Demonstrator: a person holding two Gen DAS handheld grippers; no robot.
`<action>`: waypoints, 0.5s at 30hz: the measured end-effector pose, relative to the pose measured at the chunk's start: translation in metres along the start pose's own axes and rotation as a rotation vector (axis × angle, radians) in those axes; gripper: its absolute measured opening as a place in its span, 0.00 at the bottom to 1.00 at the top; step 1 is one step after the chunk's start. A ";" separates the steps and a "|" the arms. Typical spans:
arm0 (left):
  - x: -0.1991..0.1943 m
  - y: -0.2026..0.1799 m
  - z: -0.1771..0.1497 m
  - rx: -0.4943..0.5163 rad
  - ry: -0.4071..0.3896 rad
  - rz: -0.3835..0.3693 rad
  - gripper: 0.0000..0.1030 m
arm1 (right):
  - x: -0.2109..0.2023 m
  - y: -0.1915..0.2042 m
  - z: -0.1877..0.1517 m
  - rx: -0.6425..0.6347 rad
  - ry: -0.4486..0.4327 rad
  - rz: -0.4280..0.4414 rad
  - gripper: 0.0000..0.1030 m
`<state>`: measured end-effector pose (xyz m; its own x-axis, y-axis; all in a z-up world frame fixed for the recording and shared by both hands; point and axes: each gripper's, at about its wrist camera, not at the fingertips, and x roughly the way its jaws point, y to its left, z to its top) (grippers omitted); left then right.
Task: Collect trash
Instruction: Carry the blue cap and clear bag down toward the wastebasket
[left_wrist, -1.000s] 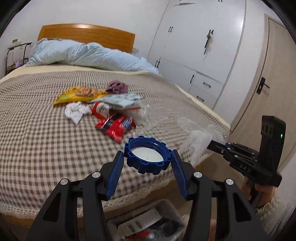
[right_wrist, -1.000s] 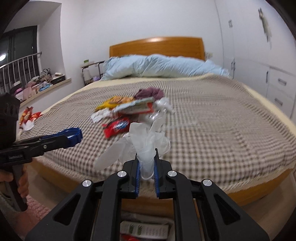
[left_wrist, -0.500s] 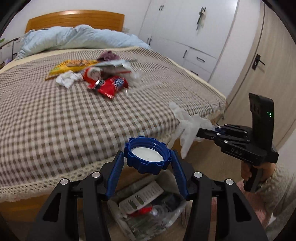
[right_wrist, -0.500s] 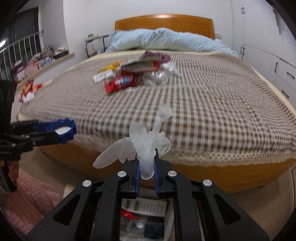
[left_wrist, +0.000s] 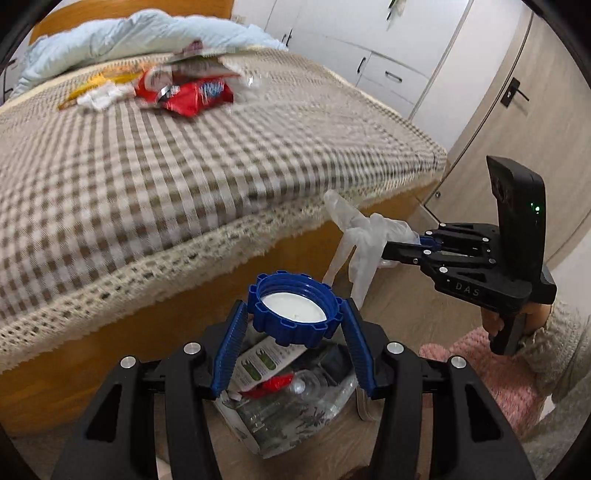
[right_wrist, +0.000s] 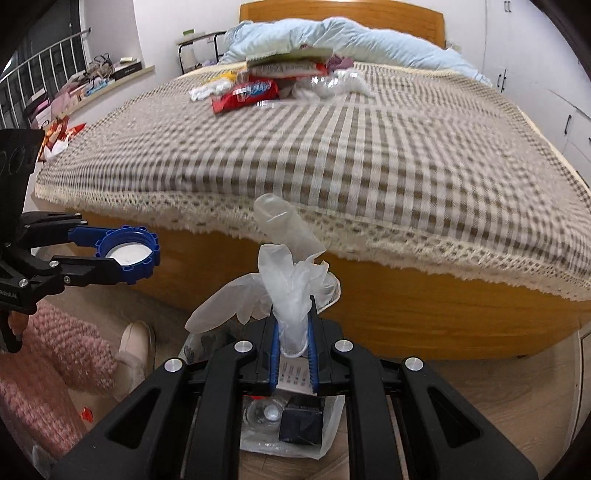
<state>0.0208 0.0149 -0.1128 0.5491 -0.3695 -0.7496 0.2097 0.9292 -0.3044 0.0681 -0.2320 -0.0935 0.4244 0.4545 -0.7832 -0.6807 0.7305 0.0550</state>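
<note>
My left gripper (left_wrist: 293, 314) is shut on a blue ribbed jar lid (left_wrist: 291, 306) with a white inside, held above a clear trash bag (left_wrist: 295, 417) on the floor by the bed's foot. In the right wrist view the same lid (right_wrist: 127, 254) hangs at the left. My right gripper (right_wrist: 293, 325) is shut on a crumpled clear plastic glove (right_wrist: 291, 273), over the same bag (right_wrist: 280, 413); the glove (left_wrist: 360, 236) also shows in the left wrist view. More trash lies far up the bed: a red snack wrapper (left_wrist: 192, 94), white tissue (left_wrist: 101, 96) and packets.
The checked bedspread (right_wrist: 351, 147) hangs over an orange wooden bed frame (right_wrist: 406, 317). A person's pink fuzzy trouser leg (right_wrist: 55, 354) and slipper (right_wrist: 135, 339) stand left of the bag. White wardrobe (left_wrist: 369, 48) and a door (left_wrist: 517, 103) are at the right.
Both grippers have sunk and tipped downward from bed height to below the bed's edge. The trash bag on the floor has come into fuller view under them. Both grips are unchanged.
</note>
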 end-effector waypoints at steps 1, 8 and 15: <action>0.004 0.001 -0.001 -0.005 0.014 -0.005 0.48 | 0.003 0.000 -0.002 -0.001 0.014 0.005 0.12; 0.036 0.003 -0.017 -0.052 0.131 -0.053 0.48 | 0.029 0.003 -0.017 -0.029 0.139 0.019 0.12; 0.061 0.004 -0.033 -0.081 0.216 -0.050 0.48 | 0.053 0.007 -0.031 -0.053 0.234 0.029 0.12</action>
<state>0.0288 -0.0044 -0.1791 0.3519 -0.4167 -0.8382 0.1623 0.9090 -0.3838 0.0677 -0.2188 -0.1542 0.2589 0.3398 -0.9042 -0.7237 0.6882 0.0514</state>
